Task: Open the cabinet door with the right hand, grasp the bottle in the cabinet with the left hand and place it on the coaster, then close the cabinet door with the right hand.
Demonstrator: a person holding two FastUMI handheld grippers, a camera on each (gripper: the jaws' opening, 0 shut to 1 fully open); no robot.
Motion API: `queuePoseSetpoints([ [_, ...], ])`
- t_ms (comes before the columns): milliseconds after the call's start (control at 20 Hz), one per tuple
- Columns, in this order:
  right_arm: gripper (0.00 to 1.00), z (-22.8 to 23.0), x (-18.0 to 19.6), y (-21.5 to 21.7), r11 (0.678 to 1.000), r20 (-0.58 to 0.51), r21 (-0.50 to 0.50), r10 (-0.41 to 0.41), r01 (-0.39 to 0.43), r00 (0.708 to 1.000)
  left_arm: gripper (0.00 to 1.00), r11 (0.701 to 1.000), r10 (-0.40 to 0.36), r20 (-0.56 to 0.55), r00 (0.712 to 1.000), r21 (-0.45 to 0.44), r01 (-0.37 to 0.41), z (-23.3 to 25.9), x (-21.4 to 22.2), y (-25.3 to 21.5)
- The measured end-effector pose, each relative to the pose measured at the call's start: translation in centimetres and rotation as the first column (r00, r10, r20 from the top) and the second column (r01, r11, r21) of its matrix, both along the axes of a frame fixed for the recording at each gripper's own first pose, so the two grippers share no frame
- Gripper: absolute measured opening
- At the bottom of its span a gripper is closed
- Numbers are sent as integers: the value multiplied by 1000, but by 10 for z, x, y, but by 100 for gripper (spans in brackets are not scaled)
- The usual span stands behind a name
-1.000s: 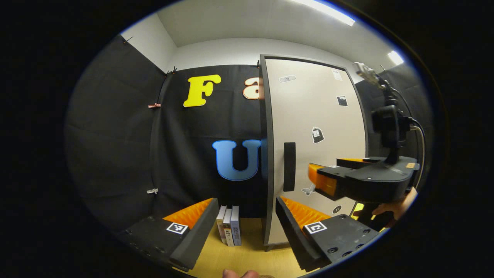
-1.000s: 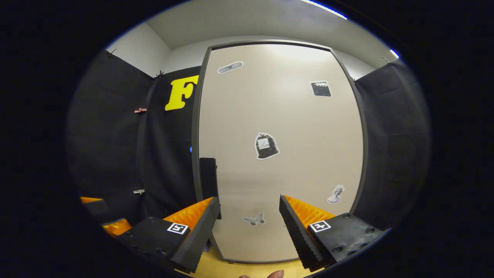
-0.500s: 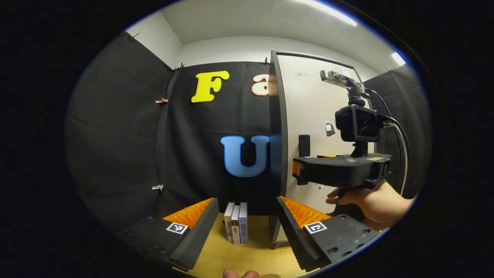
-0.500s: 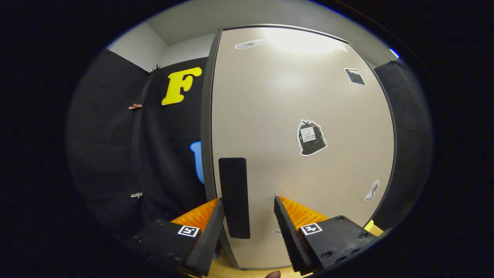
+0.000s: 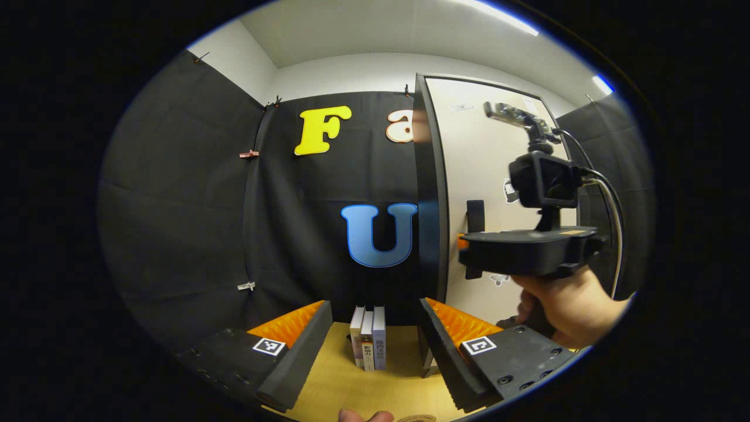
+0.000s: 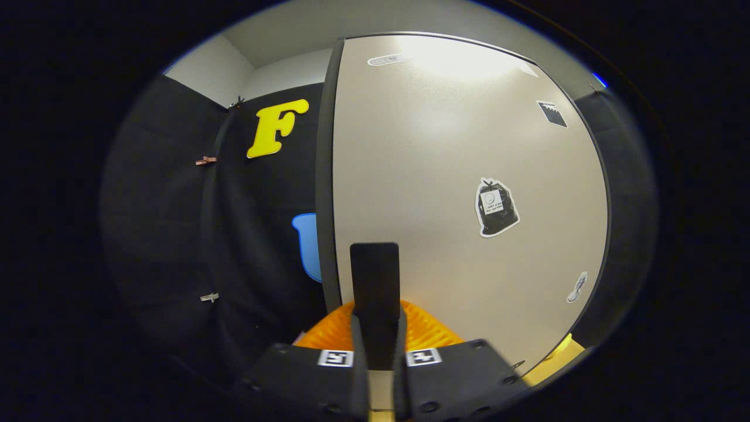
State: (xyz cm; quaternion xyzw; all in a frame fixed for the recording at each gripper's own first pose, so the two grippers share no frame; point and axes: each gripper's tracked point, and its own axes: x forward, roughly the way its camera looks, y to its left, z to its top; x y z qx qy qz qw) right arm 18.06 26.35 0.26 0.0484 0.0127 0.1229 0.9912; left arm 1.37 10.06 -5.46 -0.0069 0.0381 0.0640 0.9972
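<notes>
The tall cabinet's beige door [image 6: 457, 176] stands shut, hiding the inside. Its black vertical handle [image 6: 375, 281] sits between the fingers of my right gripper [image 6: 375, 351], which is shut on the handle's lower part. In the left gripper view the same right gripper [image 5: 466, 247], held by a hand [image 5: 562, 305], reaches the handle [image 5: 475, 215] at the door's left edge. My left gripper [image 5: 372, 351] hangs open over the yellow tabletop with nothing between its fingers. A thin brown round edge, perhaps the coaster [image 5: 417, 418], peeks in at the bottom.
Three upright books [image 5: 369, 346] stand on the wooden table [image 5: 351, 387] just left of the cabinet's dark side panel [image 5: 432, 187]. Black cloth walls close in the back and left. Small stickers [image 6: 495, 206] dot the door. A fingertip [image 5: 357, 416] shows at the bottom edge.
My right gripper has moved in to the door handle and closed its fingers on it. The left gripper has stayed open and drifted slightly left.
</notes>
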Motion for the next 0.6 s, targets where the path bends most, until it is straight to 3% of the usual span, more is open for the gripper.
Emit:
queuePoseSetpoints([
  [350, 16, 10, -48, -7, 990, -18, 13, 142, -142, 990, 94, 1000, -14, 27, 1000, 0, 14, 11, -11, -17],
  [600, 16, 17, -75, -21, 985, -36, 44, 169, -167, 985, 94, 999, -33, 43, 999, -5, 34, 19, -21, -34],
])
